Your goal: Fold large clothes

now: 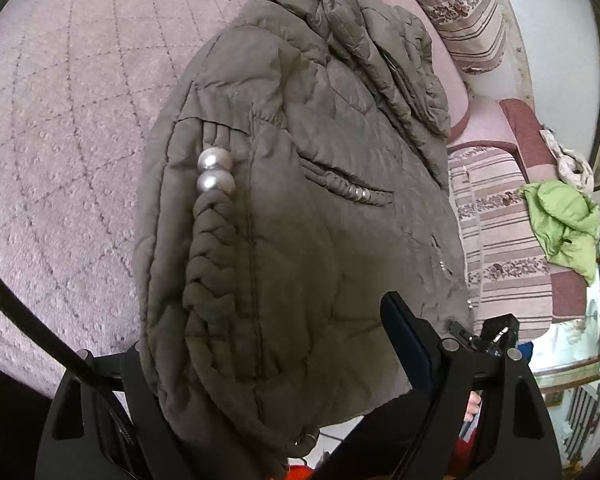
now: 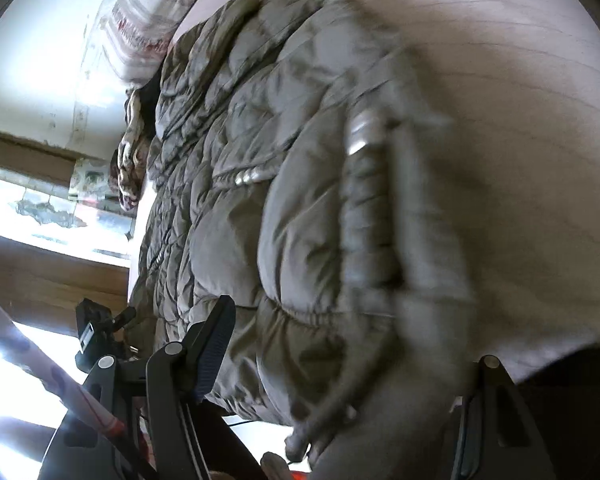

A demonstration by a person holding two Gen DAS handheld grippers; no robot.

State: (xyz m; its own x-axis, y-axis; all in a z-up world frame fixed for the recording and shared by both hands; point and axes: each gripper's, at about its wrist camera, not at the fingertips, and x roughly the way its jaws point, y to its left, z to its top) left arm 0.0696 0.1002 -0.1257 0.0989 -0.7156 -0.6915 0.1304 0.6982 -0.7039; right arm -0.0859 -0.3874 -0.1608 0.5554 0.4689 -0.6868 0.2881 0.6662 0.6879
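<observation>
The olive-grey padded jacket (image 1: 300,200) lay on a pale pink quilted bedspread (image 1: 60,120), its long axis running from the left gripper (image 1: 284,364) at 6 o'clock up toward the bunched hood or collar at 12 o'clock. Its hem end draped between that gripper's fingers, which stood wide apart; only the right finger showed plainly, at 5 o'clock, while padding hid the left one, so whether they pinched any cloth could not be told. A braided trim with two pearl beads (image 1: 215,172) ran lengthwise at 9 o'clock of the jacket's middle.

In the blurred right wrist view, the same jacket (image 2: 292,208) stretched from 6 o'clock toward 11 o'clock, its near edge sitting between the spread fingers of the right gripper (image 2: 352,344). The left finger was clear at 7 o'clock; the right one was barely seen. That grip was also uncertain.

Both grippers sat at the same hem end, neither clearly nearer. Judging from this, the coming fold would carry the hem along the long axis toward the collar. A lime-green garment (image 1: 560,224) lay well apart on a striped cushion (image 1: 500,240) at 3 o'clock.
</observation>
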